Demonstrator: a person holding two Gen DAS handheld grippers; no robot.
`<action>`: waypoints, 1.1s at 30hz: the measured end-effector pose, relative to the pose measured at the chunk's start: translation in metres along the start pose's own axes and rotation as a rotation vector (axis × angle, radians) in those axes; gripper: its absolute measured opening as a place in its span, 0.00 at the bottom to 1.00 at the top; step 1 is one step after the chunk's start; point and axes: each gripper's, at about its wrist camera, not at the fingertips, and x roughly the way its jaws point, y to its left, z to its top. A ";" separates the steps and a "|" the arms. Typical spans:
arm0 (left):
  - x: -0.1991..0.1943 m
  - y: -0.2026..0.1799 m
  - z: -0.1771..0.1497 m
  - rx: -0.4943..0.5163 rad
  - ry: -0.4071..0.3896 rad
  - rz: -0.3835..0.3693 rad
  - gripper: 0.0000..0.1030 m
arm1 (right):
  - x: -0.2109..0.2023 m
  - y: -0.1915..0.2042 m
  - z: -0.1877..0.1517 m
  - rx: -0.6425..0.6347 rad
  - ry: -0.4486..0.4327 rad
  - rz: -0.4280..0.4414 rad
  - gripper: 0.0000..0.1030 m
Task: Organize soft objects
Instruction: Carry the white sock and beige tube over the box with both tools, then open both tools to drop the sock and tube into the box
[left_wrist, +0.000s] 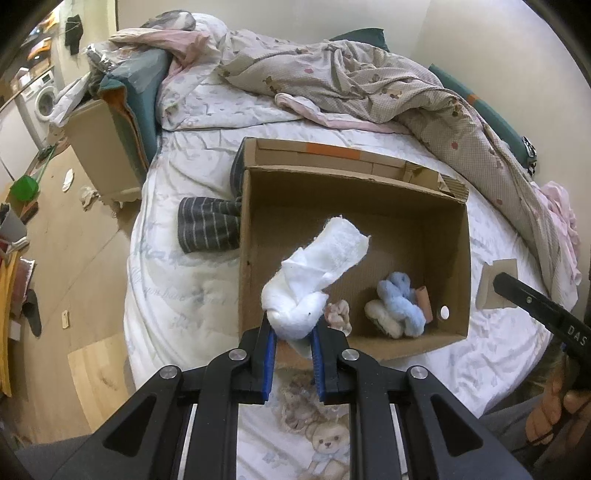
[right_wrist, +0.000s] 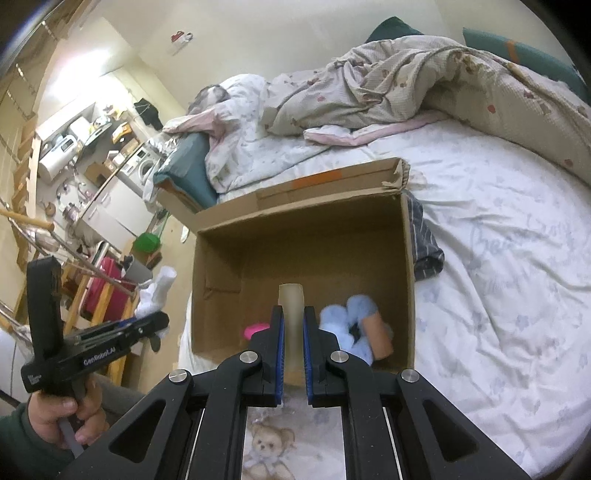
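An open cardboard box (left_wrist: 417, 236) sits on the bed (left_wrist: 192, 295), filling the centre of both views. In the left wrist view its floor holds a light blue fluffy bundle (left_wrist: 400, 299) at lower right, touching a cream bundle (left_wrist: 380, 314) on its left and a tan roll (left_wrist: 424, 302) on its right, with a small beige crumpled piece (left_wrist: 340, 312) near the front wall. The rest of the floor, toward the back and left walls, is bare cardboard.

The left gripper (left_wrist: 291, 332) is clamped on a rolled white sock pair (left_wrist: 314, 280), which sticks up over the box's front rim at lower centre. The right gripper (right_wrist: 293, 317), narrow, pinches a pale translucent strip (right_wrist: 291, 302) standing upright above the front rim of the box (right_wrist: 306, 236).

Only the right wrist view shows a pink item (right_wrist: 255, 328) low at the box's front left, and the hand (right_wrist: 62, 413) gripping the left tool's handle at lower left. Only the left wrist view shows a dark striped garment (left_wrist: 207, 225) fully, lying against the box's left outer wall, and a small cardboard piece (left_wrist: 498, 280) on the sheet at right.

A rumpled duvet (left_wrist: 369, 81) crowds the far edge; open sheet lies on the box's right side in the right wrist view.
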 end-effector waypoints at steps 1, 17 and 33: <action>0.003 -0.001 0.001 0.002 -0.002 -0.003 0.15 | 0.003 -0.003 0.001 0.008 -0.001 0.000 0.10; 0.064 -0.014 -0.013 0.053 0.047 -0.025 0.15 | 0.067 -0.021 -0.019 0.032 0.131 -0.039 0.10; 0.073 -0.009 -0.013 0.048 0.066 -0.011 0.16 | 0.099 -0.007 -0.027 -0.010 0.220 -0.019 0.10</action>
